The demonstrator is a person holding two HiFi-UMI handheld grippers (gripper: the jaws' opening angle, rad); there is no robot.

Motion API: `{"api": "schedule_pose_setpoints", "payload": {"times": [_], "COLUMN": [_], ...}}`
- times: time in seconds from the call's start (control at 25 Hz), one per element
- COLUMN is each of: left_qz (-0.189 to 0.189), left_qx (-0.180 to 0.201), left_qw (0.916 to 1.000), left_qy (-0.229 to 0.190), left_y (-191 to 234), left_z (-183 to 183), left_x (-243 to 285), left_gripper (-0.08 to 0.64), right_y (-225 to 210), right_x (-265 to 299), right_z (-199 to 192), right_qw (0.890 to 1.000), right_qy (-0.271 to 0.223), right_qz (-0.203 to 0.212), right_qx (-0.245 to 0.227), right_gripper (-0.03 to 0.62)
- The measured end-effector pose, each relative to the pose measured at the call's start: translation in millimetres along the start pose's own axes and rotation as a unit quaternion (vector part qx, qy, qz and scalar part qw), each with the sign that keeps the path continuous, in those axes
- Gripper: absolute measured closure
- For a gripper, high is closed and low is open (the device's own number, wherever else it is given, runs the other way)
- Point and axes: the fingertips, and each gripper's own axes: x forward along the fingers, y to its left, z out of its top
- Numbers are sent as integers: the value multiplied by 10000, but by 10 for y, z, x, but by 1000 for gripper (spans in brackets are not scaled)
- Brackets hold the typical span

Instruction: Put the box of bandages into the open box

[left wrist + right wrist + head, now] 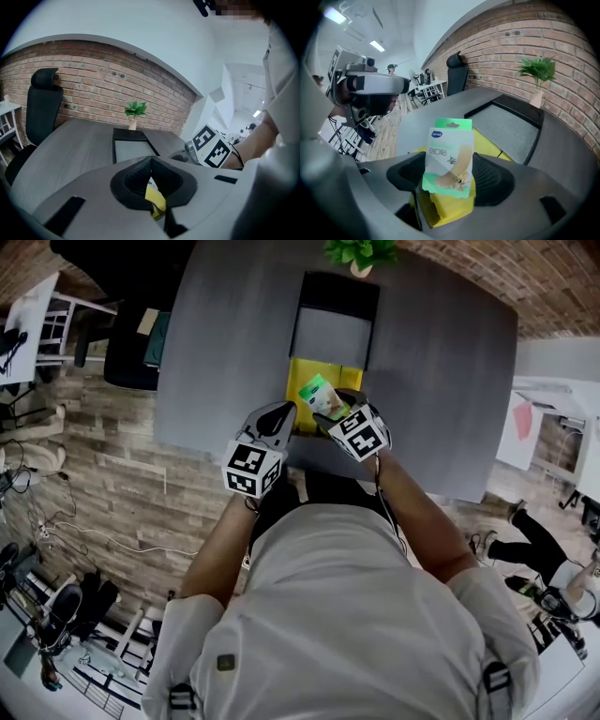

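Bandage box [449,157], printed "创口贴", clamped in right tool [450,176] over yellow open box [352,379]; left tool [151,177] closed, empty.

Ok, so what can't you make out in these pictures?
Inside of the yellow box: in the head view, the bandages and right hand-held gripper cover much of it; in the right gripper view, the bandages block it.
Rest of that box: in the left gripper view, the left hand-held gripper hides all but a sliver between its shut jaws.
Bandages' fine print: too small to read.
Plant: cut off by the head view's top edge.
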Motion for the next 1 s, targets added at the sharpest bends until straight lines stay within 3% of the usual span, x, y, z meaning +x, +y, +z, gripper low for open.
{"api": "schedule_pose_setpoints", "payload": {"times": [0.44, 1.0], "left_qz": [52, -3], "left_qx": [-187, -172], "left_qw": [9998, 9998], "left_qy": [29, 31], "left_y": [76, 76], "left_z": [-107, -132], "left_x": [49, -28], "left_gripper": [543, 543], "right_y": [-51, -67], "right_x": [274, 261], "right_z": [-207, -219], "right_qw": [9994, 9992], "right_qy": [284, 201], "right_qz": [67, -72], "right_qx": [198, 328], "right_gripper": [281, 282]}}
